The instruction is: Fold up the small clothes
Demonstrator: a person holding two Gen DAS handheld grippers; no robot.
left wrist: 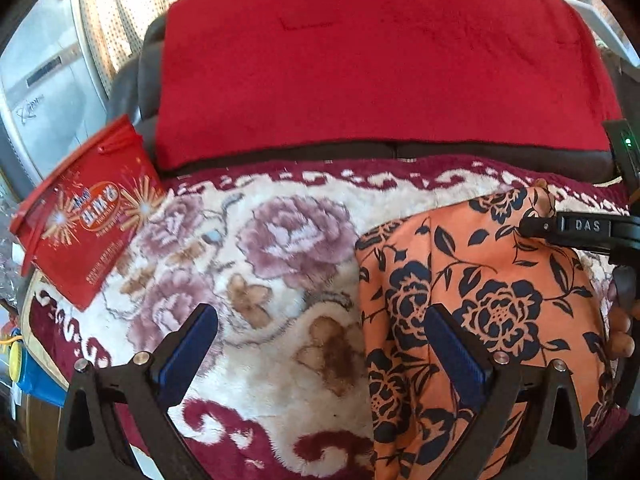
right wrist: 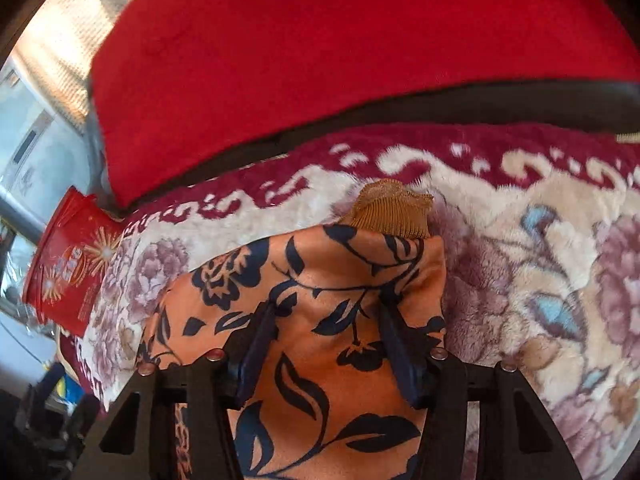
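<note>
The orange flowered garment [left wrist: 472, 300] lay on the floral blanket [left wrist: 248, 264], toward the right of the seat and near the person, with a tan ribbed cuff [right wrist: 390, 214] peeking out at its far edge, which suggested it had been doubled over at least once. The right gripper [right wrist: 326, 332] hovered low over the cloth with its jaws partly apart and fabric lying between them; whether the pads actually pinched it could not be told, though it looked placed to pick up the right part for the next fold. The left gripper [left wrist: 320, 344] hung above the blanket with its jaws wide apart and nothing between them, one finger over the garment's left edge, probably ready to steady that side. A red snack bag [left wrist: 86, 216] sat at the far left, clear of the work, and a red cushion [left wrist: 376, 60] backed the seat.
</note>
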